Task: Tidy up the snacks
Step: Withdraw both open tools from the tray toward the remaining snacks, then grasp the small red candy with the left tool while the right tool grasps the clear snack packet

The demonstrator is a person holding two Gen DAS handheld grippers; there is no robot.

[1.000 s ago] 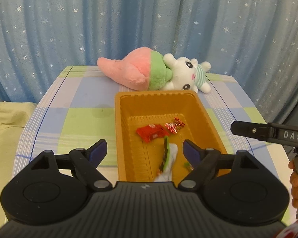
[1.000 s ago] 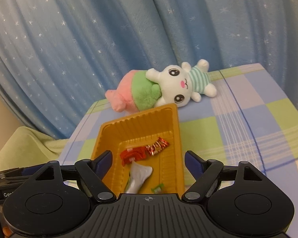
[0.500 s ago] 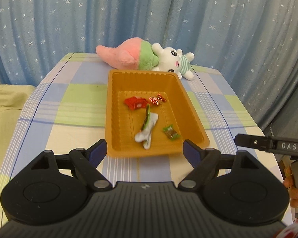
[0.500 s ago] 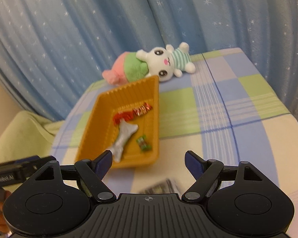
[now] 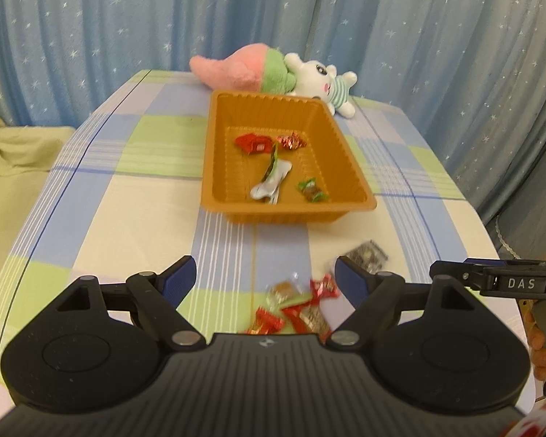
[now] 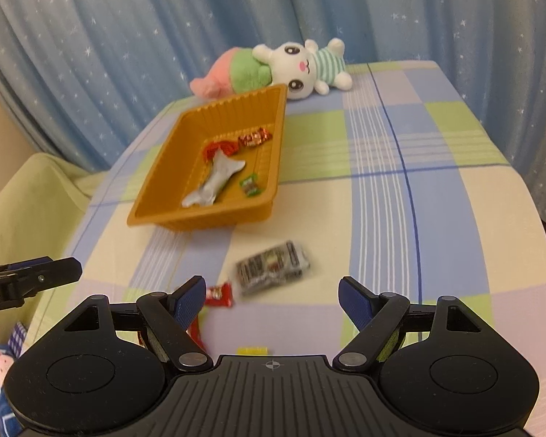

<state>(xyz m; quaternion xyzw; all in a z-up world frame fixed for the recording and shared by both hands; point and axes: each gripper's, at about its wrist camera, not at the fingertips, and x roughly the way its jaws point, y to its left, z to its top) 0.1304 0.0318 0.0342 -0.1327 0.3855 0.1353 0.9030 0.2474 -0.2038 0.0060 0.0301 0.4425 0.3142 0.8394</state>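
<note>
An orange tray point(image 5: 214, 167) point(image 6: 156, 196) sits mid-table and holds several snacks: a red packet point(image 5: 253, 143), a red-silver candy point(image 5: 291, 141), a silver wrapper point(image 5: 271, 184) point(image 6: 214, 184) and a green candy point(image 5: 311, 192) point(image 6: 250, 186). Loose snacks lie on the cloth in front of the tray: a dark silver packet point(image 6: 273, 267) point(image 5: 367, 256), a red candy point(image 6: 220, 294), and several red wrappers point(image 5: 295, 307). My left gripper point(image 5: 265, 278) is open and empty above the loose wrappers. My right gripper point(image 6: 272, 293) is open and empty just short of the dark packet.
A pink-green plush point(image 5: 244, 69) and a white bunny plush point(image 5: 320, 80) point(image 6: 305, 67) lie behind the tray by the blue star curtain. The checked tablecloth point(image 6: 400, 189) covers the table. A green cloth point(image 5: 11, 160) lies to the left. A yellow piece point(image 6: 251, 350) sits by my right gripper.
Both grippers have pulled back from over the tray toward the table's near edge. The loose snacks in front of the tray have come into view.
</note>
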